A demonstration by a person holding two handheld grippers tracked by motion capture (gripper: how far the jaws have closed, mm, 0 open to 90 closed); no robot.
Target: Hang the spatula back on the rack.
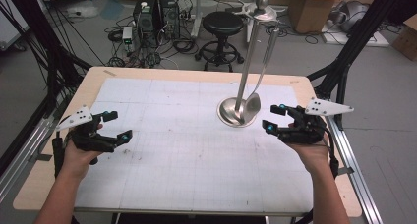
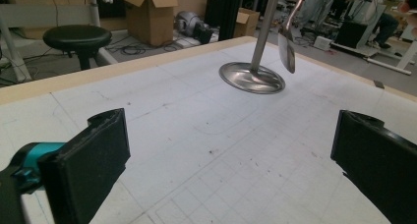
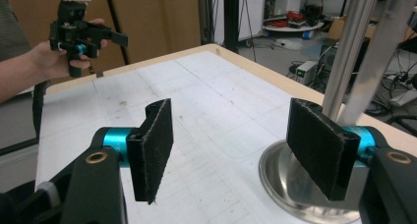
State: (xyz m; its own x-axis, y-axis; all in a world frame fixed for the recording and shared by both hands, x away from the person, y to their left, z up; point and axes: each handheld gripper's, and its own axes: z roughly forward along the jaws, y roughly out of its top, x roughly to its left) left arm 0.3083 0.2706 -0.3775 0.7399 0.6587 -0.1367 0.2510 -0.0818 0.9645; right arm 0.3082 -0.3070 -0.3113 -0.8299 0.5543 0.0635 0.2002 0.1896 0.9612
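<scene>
— Nearest the camera, what is in frame?

— Two forearms rise from the bottom edge. The left gripper (image 1: 116, 126) and the right gripper (image 1: 275, 119) hover over the white gridded mat (image 1: 196, 150), jaws spread wide apart on each, nothing between them.

— And beyond the hands?

— A steel stand (image 1: 238, 111) rests on the mat, its round base just beside the right gripper. A spoon (image 1: 254, 100) hangs from its top arm, bowl low near the base; whether they touch is unclear.

— Farther back?

— A black stool (image 1: 222, 25) stands on the floor, beside cardboard boxes (image 1: 312, 8) and cabling.
</scene>
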